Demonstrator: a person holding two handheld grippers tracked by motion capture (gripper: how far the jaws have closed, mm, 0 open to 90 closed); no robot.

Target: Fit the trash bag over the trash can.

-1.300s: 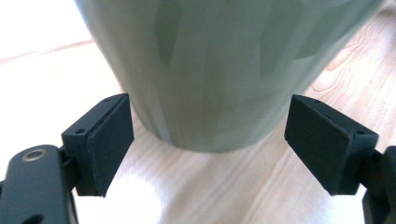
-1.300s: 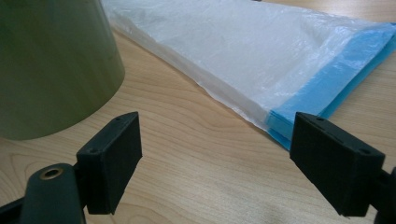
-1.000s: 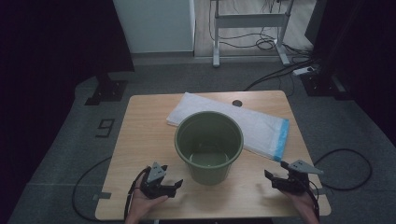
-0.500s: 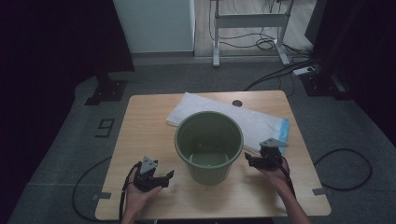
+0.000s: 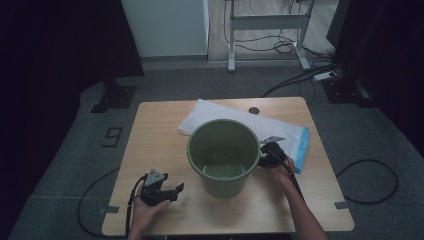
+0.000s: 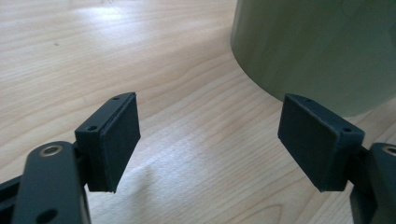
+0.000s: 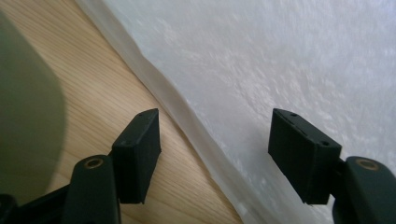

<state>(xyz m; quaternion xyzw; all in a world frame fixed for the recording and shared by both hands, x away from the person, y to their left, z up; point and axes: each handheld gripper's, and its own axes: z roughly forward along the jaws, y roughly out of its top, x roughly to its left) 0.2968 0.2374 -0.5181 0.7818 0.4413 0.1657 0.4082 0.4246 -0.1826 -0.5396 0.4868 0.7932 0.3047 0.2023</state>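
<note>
Both tools open: R tool [image 5: 264,152] closing over bag edge [image 7: 196,126]; L tool [image 5: 172,192] near bucket [image 5: 223,155].

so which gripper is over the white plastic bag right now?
The right gripper, beside the green plastic bucket: its open jaws, which have just been closing, straddle the white plastic bag's edge. The left gripper sits over bare wooden table.

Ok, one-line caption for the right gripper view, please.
Open right gripper poised over the edge of the white plastic bag on the wooden table, green bucket alongside.
</note>
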